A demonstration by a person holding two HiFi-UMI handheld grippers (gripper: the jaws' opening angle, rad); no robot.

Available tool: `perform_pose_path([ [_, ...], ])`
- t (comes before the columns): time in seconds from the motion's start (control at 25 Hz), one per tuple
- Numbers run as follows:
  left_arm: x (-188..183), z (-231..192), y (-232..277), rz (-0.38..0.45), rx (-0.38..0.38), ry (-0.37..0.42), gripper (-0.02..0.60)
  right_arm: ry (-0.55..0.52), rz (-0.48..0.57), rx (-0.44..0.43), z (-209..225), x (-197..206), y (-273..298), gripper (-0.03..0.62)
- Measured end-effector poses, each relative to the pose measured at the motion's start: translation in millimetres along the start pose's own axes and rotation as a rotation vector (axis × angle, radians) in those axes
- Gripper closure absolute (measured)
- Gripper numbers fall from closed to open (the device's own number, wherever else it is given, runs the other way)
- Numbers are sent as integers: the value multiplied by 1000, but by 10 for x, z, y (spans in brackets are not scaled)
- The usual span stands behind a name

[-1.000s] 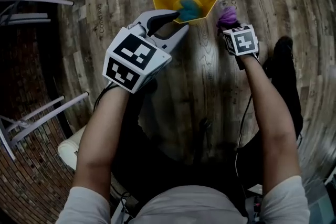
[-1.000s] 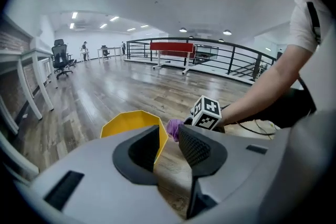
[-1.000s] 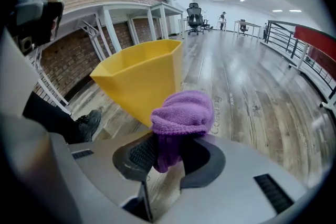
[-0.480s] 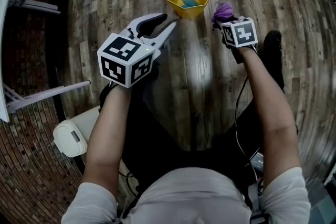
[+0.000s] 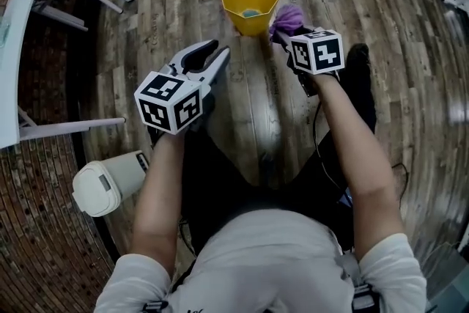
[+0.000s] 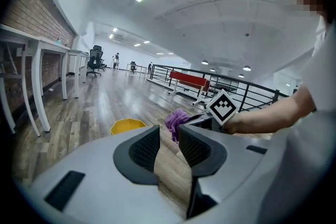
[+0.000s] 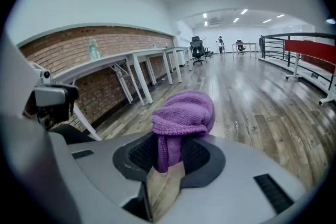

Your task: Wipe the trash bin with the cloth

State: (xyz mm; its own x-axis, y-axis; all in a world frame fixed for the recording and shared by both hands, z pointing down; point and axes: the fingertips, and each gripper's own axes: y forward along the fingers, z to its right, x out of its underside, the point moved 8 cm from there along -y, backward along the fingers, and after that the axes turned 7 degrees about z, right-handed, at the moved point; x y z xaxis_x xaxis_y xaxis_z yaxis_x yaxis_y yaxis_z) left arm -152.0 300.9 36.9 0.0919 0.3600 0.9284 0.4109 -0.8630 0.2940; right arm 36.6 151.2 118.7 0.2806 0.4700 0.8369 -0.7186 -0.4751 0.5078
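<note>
Below, one yellow trash bin [image 5: 250,20], left tool [image 6: 169,145] released and empty, right tool [image 7: 169,157] clenching one purple cloth [image 7: 184,113]

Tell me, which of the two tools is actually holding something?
The right tool: its jaws pinch a purple cloth. The left tool's jaws stand apart with nothing between them.

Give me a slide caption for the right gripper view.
Right tool shut on a bunched purple cloth, above a wooden floor beside white desks and a brick wall.
</note>
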Motion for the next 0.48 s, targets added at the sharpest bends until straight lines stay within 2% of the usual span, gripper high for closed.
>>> perform_pose_path([
  [0.2,37,195,-165,9,10,-20,471,6,73,-17,-252,-189,-306,482],
  [0.48,-89,435,-444,81,20,-38,484,-17,204,0,-527,-537,-774,482],
])
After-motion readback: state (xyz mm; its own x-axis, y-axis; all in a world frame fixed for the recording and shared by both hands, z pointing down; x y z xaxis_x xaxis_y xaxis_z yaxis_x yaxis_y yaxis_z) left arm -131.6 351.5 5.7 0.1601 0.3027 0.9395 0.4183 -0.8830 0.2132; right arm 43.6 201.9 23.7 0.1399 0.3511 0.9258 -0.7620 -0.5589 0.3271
